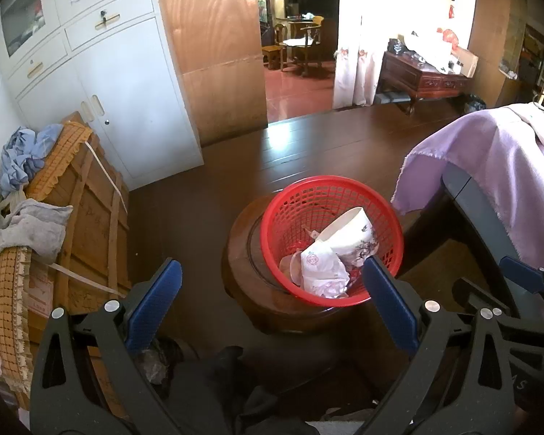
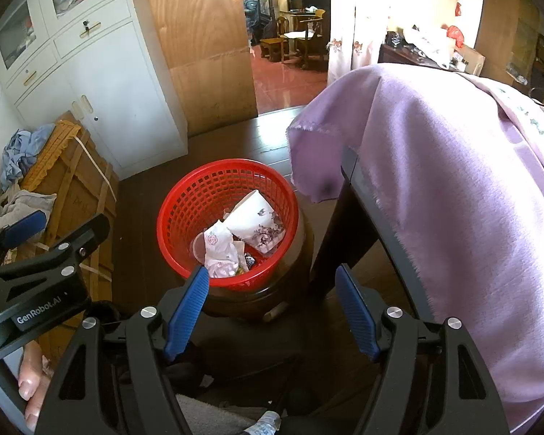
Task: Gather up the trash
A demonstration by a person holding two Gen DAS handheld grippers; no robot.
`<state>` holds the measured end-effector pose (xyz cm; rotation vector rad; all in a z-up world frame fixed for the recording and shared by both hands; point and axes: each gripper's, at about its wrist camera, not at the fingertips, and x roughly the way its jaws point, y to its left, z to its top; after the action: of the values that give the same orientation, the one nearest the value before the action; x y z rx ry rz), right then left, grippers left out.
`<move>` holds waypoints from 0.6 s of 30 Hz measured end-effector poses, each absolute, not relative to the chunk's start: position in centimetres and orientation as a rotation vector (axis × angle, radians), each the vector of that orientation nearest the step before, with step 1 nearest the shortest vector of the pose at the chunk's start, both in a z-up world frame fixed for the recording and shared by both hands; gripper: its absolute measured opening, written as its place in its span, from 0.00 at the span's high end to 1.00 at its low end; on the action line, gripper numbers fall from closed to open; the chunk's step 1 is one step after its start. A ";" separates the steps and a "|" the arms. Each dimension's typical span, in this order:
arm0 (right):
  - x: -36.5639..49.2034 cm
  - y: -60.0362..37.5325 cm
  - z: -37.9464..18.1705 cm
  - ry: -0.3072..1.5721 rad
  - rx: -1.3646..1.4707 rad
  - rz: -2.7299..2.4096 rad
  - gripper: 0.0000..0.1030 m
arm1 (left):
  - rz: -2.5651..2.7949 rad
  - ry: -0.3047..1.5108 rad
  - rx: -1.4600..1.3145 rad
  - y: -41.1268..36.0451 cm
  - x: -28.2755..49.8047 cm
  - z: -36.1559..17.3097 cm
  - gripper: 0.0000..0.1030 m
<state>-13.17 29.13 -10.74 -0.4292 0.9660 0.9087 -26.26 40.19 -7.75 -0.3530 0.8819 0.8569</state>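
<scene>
The left gripper (image 1: 272, 297) hangs with its blue fingers (image 1: 156, 304) spread wide and nothing between them. Ahead, a red mesh basket (image 1: 344, 188) sits on a round wooden stool (image 1: 250, 275), holding a white paper bowl (image 1: 351, 233) and crumpled floral paper (image 1: 322, 272). A lilac cloth (image 1: 489, 166) drapes the worktop (image 1: 478, 210) at right.

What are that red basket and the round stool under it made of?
The red basket looks like moulded plastic: uniform bright colour, thin lattice walls, slight sheen. The round stool beneath seems dark polished wood, judging by its brown gloss and carved ring, though lacquered ceramic cannot be ruled out.
</scene>
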 end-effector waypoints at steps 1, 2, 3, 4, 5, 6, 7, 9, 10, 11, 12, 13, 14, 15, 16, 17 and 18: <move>-13.2 29.1 -10.7 0.966 -0.429 0.909 0.31 | 0.858 0.883 -0.350 40.2 -26.2 -7.7 0.07; -13.2 29.1 -10.7 0.967 -0.429 0.908 0.31 | 0.858 0.883 -0.348 40.1 -26.2 -7.8 0.07; -13.2 29.1 -10.7 0.968 -0.429 0.909 0.31 | 0.858 0.885 -0.347 40.1 -26.2 -7.8 0.07; -13.2 29.1 -10.7 0.968 -0.428 0.909 0.31 | 0.857 0.884 -0.348 40.1 -26.2 -7.8 0.07; -13.2 29.1 -10.7 0.969 -0.428 0.909 0.31 | 0.856 0.885 -0.349 40.1 -26.2 -7.8 0.07; -13.3 29.2 -10.8 0.969 -0.428 0.910 0.31 | 0.857 0.885 -0.350 40.1 -26.2 -7.8 0.07; -13.4 29.2 -10.8 0.970 -0.428 0.911 0.31 | 0.858 0.884 -0.349 40.1 -26.2 -7.9 0.07; -13.3 29.2 -10.9 0.971 -0.428 0.913 0.31 | 0.856 0.885 -0.350 40.1 -26.2 -7.9 0.07; -13.4 29.2 -10.9 0.972 -0.428 0.914 0.31 | 0.857 0.886 -0.349 40.1 -26.2 -7.9 0.07; -13.4 29.2 -11.0 0.973 -0.429 0.915 0.31 | 0.857 0.888 -0.348 40.1 -26.2 -7.9 0.07; -13.4 29.2 -11.0 0.974 -0.428 0.915 0.31 | 0.857 0.890 -0.349 40.0 -26.1 -8.1 0.07; -13.4 29.2 -11.0 0.974 -0.428 0.916 0.31 | 0.856 0.891 -0.351 40.0 -26.1 -8.1 0.07; -13.4 29.2 -11.0 0.974 -0.427 0.915 0.31 | 0.856 0.891 -0.352 40.0 -26.1 -8.2 0.07; -13.4 29.2 -11.0 0.974 -0.427 0.914 0.31 | 0.856 0.892 -0.354 40.0 -26.0 -8.3 0.07; -13.4 29.2 -11.0 0.974 -0.426 0.915 0.31 | 0.856 0.892 -0.354 40.0 -26.1 -8.3 0.07; -13.4 29.2 -11.0 0.975 -0.427 0.916 0.31 | 0.856 0.891 -0.355 40.0 -26.0 -8.3 0.07; -13.4 29.2 -11.0 0.975 -0.428 0.915 0.31 | 0.857 0.891 -0.356 40.0 -26.1 -8.4 0.07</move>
<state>-13.37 29.16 -11.01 -0.4281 0.9746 0.9152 -26.05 40.04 -8.42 -0.3558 0.8912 0.8570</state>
